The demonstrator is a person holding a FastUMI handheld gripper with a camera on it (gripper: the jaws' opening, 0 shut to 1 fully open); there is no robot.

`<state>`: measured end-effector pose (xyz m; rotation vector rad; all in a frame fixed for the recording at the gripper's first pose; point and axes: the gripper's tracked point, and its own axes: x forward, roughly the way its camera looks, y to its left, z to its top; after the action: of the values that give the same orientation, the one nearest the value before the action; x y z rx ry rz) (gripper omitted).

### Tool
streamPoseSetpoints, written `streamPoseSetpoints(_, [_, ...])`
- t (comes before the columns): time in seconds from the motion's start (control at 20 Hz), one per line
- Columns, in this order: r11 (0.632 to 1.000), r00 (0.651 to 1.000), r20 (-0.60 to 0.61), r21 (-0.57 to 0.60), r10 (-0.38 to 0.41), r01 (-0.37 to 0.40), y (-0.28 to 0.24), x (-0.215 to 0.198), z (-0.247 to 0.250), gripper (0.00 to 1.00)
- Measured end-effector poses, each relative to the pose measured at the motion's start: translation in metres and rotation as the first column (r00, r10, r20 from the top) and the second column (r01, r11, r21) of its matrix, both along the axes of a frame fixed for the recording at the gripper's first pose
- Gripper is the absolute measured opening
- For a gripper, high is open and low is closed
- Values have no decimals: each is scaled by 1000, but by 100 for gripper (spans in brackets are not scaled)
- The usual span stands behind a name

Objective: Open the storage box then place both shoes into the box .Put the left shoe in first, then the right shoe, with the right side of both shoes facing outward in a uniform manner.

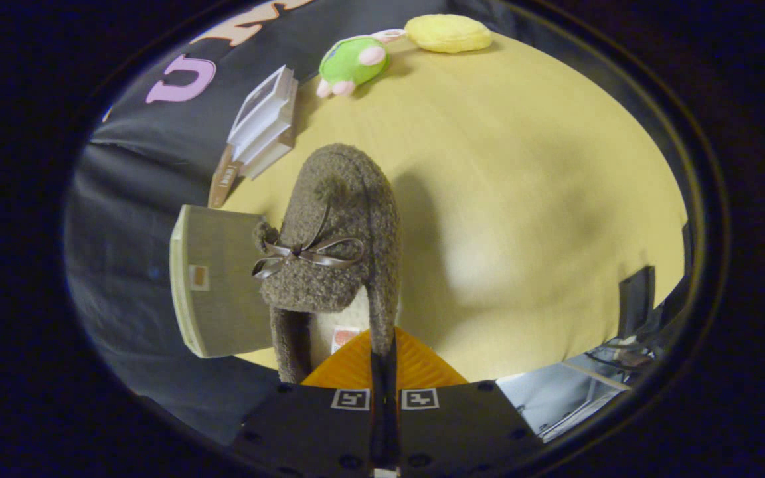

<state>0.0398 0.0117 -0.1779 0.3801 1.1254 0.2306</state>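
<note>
Up above the yellow worktop [522, 199], the gripper [383, 352] has its jaws pinched tight on the side wall of a fuzzy brown shoe [336, 245], held near the box [216, 292], so the shoe looks ready to go inside next, right side facing out.

A fuzzy grey-brown shoe [336, 232] with a thin ribbon bow hangs at mid-frame, toe pointing up-frame, its right side wall pinched between the fingers at the bottom. Left of it stands the beige box [213, 285]; whether its door is open cannot be told.
</note>
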Motion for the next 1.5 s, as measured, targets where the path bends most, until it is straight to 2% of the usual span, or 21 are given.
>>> streamPoseSetpoints(0.25, [993, 996, 27, 82, 83, -85, 44, -31, 50, 3])
streamPoseSetpoints(0.55, [973, 985, 113, 178, 130, -149, 104, -40, 119, 3])
streamPoseSetpoints(0.75, [959, 978, 132, 211, 162, -188, 153, -36, 145, 3])
streamPoseSetpoints(1.0, [954, 959, 149, 143, 242, -263, 220, -32, 139, 3])
streamPoseSetpoints(1.2, [933, 950, 97, 182, 297, -311, 285, -38, 127, 3])
streamPoseSetpoints(1.5, [955, 953, 67, -1, 295, -296, 295, -24, 73, 4])
